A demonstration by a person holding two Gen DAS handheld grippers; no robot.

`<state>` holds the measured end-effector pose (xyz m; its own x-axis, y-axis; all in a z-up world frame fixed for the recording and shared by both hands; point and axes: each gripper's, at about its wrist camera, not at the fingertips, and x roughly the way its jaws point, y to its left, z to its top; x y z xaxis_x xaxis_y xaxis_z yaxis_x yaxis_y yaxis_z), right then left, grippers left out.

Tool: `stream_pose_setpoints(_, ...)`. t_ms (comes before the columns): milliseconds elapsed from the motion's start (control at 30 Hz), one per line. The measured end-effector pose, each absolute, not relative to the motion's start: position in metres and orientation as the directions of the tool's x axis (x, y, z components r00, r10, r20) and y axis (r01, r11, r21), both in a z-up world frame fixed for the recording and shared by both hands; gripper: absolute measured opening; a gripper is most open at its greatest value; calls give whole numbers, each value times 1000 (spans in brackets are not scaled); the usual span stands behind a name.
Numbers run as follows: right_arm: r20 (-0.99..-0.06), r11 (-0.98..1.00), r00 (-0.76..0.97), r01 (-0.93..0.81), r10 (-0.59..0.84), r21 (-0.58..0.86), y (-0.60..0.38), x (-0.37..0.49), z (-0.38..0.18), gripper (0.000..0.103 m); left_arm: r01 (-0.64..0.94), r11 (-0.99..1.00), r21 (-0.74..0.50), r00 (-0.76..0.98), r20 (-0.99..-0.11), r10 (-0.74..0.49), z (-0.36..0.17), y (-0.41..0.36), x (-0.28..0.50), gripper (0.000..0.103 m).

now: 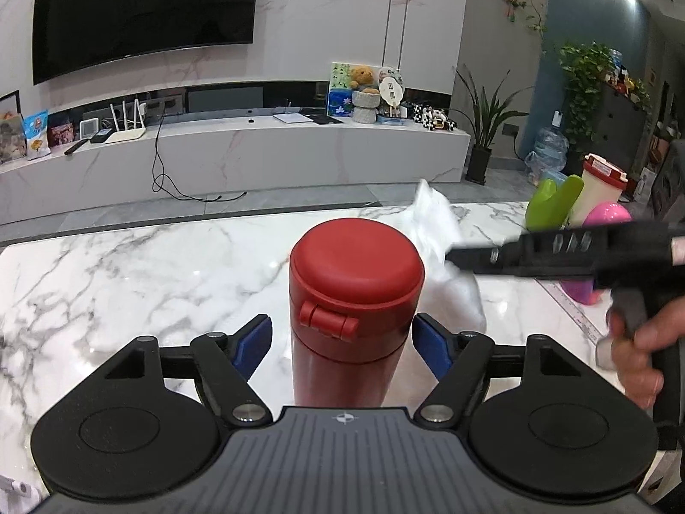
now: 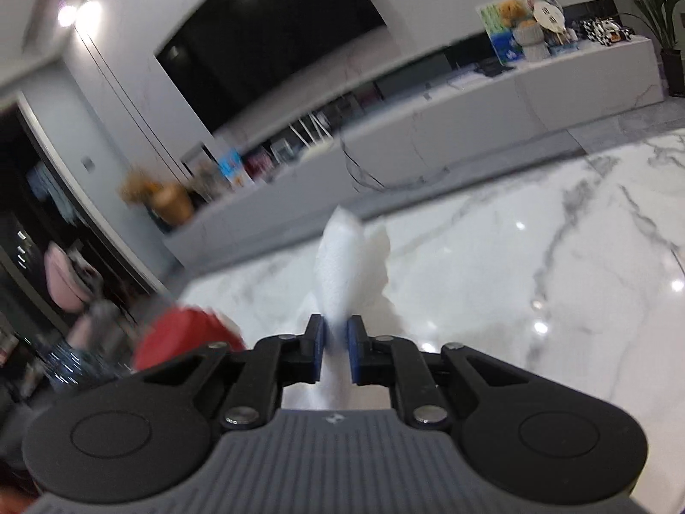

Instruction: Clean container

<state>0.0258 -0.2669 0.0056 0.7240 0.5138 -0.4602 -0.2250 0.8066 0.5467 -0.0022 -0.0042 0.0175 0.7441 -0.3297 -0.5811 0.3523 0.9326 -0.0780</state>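
Upright on the white marble bench: tall red metal flask with hinged plastic lid, lid closed. Left tongs spread wide either side, blue pads clear of the body. Right tongs pinched tight on crumpled white paper towel, just beside the flask. Wiping step apparently starting; next: clamp flask, bring towel against it.
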Motion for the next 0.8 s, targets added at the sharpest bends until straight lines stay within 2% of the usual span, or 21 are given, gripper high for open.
stream_pose_setpoints(200,-588,906,703,-208,400,368,-254,28,6,14,367,928,-58,739,-588,-329,16,-7,-1,70)
stream_pose_setpoints(333,-633,925,689,-151,352,350,-259,34,-12,20,367,929,-56,740,-588,-327,15,-9,-1,70)
stream_pose_setpoints(400,-645,932,692,-114,323,344,-260,37,-20,46,363,930,-56,740,-589,-324,14,-9,-1,70)
stream_pose_setpoints(433,-649,937,698,-95,303,335,-258,38,-23,68,361,931,-56,741,-589,-322,14,-9,-2,70)
stream_pose_setpoints(800,-734,971,638,-110,233,212,-231,44,-57,66,325,942,-83,757,-574,-312,13,-13,-9,72)
